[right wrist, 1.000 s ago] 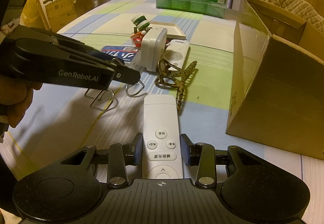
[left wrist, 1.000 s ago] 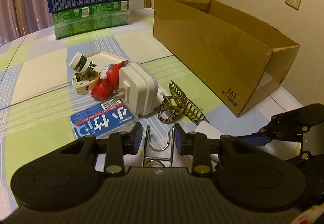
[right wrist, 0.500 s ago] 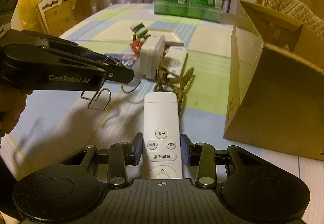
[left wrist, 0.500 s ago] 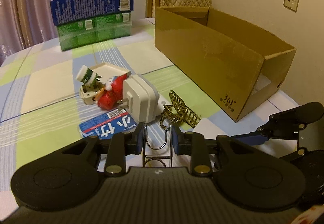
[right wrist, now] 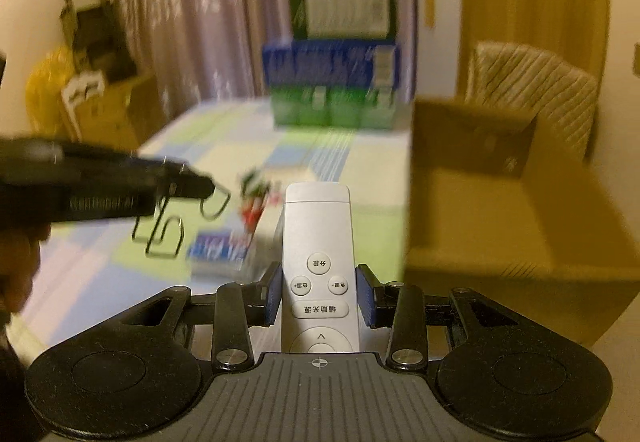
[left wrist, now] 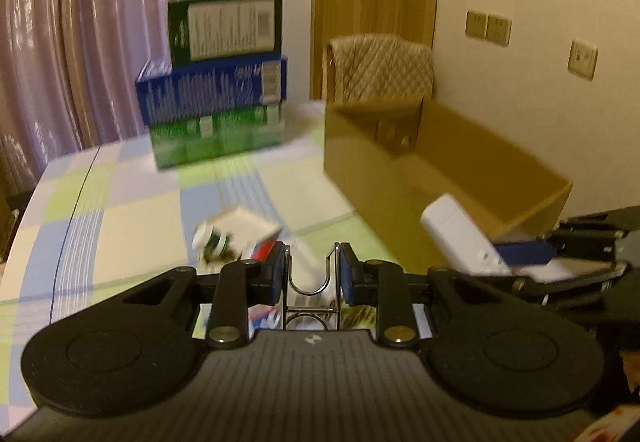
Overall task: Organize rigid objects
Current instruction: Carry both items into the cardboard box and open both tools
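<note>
The left claw [left wrist: 313, 274] is sitting low in the centre of the left wrist view, its two blue-padded jaws pinching the sides of a thin bent-wire metal rack [left wrist: 311, 292], which is hanging clear of the checked green, blue and cream tabletop [left wrist: 120, 226]. In the right wrist view the same rack [right wrist: 166, 232] is dangling from that claw's black tip at the left of the frame, its loops showing against the cloth.

The right claw [right wrist: 319, 292] is closed on the lower part of a long white remote control with round buttons [right wrist: 318, 270], which is jutting straight up the middle of the frame between the pads. In the left wrist view that remote [left wrist: 460, 238] is appearing at the right, in front of the near end of an open brown cardboard box [left wrist: 404, 178] that is filling the right half of the picture.

Behind the rack, a blurred cluster of small objects [left wrist: 236, 238] is lying on the tabletop: a white cap, something red, a flat white piece. A blue printed packet [right wrist: 218, 248] is lying just left of the remote in the right wrist view. At the far edge, a stack of green, blue and dark green cartons [left wrist: 218, 98] is standing before a mauve curtain [left wrist: 80, 22].
</note>
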Available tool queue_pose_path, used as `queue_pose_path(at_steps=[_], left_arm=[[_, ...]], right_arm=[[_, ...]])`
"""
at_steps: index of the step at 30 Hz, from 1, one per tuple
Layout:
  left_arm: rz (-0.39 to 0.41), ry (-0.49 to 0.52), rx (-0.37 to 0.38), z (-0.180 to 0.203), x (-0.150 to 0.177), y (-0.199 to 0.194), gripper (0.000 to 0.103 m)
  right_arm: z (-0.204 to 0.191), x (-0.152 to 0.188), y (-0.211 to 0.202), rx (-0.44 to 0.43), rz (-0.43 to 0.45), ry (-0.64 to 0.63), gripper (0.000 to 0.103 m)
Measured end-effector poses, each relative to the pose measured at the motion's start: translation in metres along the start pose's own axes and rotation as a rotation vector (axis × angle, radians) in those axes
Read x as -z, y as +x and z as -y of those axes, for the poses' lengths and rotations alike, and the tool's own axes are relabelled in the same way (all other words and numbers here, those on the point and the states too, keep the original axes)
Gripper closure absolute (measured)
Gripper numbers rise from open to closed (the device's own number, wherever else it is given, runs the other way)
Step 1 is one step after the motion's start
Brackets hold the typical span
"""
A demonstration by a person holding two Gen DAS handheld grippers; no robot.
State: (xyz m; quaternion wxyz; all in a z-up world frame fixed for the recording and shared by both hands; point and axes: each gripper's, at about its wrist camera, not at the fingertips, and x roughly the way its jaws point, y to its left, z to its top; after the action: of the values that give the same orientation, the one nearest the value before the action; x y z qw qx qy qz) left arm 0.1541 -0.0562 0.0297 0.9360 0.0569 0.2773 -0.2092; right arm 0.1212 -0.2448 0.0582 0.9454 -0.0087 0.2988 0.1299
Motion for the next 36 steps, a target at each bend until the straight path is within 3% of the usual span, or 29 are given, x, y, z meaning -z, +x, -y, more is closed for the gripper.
queue_pose_path(at_steps=[7, 15, 25, 36], left_arm=[[0.071, 0.005, 0.089, 0.045, -0.057, 0.01, 0.08], [0.047, 0.03, 0.211, 0.108, -0.081, 0.064, 0.08], [-0.022, 0.057, 0.244, 0.128, -0.076, 0.108, 0.08], [-0.078, 0.044, 0.249, 0.128, -0.06, 0.13, 0.08]], right_arm=[[0.071, -0.044, -0.015, 0.134, 0.035, 0.022, 0.068], [0.144, -0.051, 0.001, 0.145, 0.004, 0.19, 0.068], [0.181, -0.049, 0.017, 0.116, -0.005, 0.271, 0.068], [0.188, -0.052, 0.032, 0.119, -0.008, 0.284, 0.068]])
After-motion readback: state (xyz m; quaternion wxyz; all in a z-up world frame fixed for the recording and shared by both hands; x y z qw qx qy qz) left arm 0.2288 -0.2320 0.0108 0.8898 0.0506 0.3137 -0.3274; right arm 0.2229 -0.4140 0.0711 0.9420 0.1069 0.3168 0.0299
